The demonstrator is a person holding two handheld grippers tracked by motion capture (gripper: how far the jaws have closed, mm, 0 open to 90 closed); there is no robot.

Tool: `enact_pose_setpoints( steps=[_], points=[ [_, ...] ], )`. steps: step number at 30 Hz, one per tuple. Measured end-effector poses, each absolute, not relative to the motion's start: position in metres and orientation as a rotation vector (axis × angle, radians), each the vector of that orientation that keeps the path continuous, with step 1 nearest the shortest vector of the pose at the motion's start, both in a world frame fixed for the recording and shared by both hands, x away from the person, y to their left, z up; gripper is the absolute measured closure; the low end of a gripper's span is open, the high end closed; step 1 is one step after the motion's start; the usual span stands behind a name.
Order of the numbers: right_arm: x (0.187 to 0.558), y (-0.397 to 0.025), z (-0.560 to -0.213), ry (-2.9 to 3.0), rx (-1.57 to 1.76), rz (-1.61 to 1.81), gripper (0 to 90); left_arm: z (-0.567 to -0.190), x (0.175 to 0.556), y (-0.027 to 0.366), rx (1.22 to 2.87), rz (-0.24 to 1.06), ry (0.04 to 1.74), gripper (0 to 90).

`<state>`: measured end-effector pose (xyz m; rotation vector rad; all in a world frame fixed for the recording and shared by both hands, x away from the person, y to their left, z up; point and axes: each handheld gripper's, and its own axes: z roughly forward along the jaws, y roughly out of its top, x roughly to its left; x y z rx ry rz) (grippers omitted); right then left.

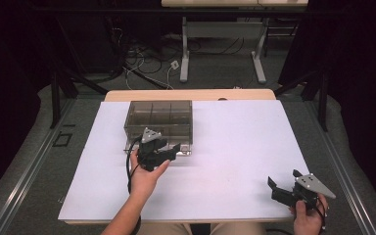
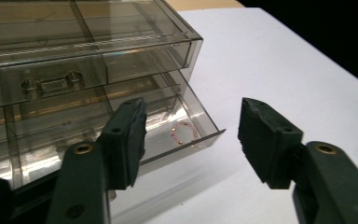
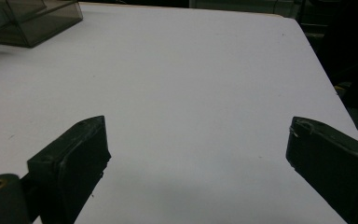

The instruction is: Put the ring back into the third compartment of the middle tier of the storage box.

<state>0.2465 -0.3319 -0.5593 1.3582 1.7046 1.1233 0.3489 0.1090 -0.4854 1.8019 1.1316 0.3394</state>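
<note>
While the left tongs [image 1: 169, 149] hang with their jaws spread wide and nothing between them, they sit just in front of a smoky clear plastic drawer box [image 1: 160, 119] on the counter [image 1: 235, 142]. In the left gripper view the same tongs [image 2: 192, 135] frame the box's lowest drawer [image 2: 168, 135], which is pulled partway out. One jaw overlaps the drawer's front edge in that view and the other stands over bare white surface; whether either touches the drawer cannot be told. On the floor of the open drawer lies a small ring of pink thread with tiny gold beads [image 2: 183, 132], near the drawer's front right corner. Above it a closed drawer shows a clear handle [image 2: 52, 84] on its front. The person's left hand [image 1: 146, 177] grips the tool from below, and a black cable [image 1: 129, 164] loops beside it.

The right tongs [image 1: 284, 179] are well apart from the box, near the front right corner of the counter, held by the right hand [image 1: 307, 215]. Their jaws are also spread wide and hold nothing; in the right gripper view the tongs [image 3: 198, 140] point across plain white surface, with a corner of the box [image 3: 32, 21] at the far upper left.

The counter is a white sheet over a wooden top [image 1: 191, 94]. Beyond it are grey floor, loose cables [image 1: 142, 63] and the legs of another table [image 1: 223, 54].
</note>
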Motion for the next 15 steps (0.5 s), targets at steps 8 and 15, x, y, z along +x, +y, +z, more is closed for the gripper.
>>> enact_pose_setpoints(
  steps=[8,15],
  points=[
    [0.248,-0.331,-0.560,1.683,1.345,1.147,5.4,-0.486,0.340,0.120,1.780,0.354,1.072,23.0],
    [0.248,-0.331,-0.560,1.677,1.342,1.146,5.4,-0.491,0.328,0.138,1.759,0.366,1.068,15.0]
  ],
)
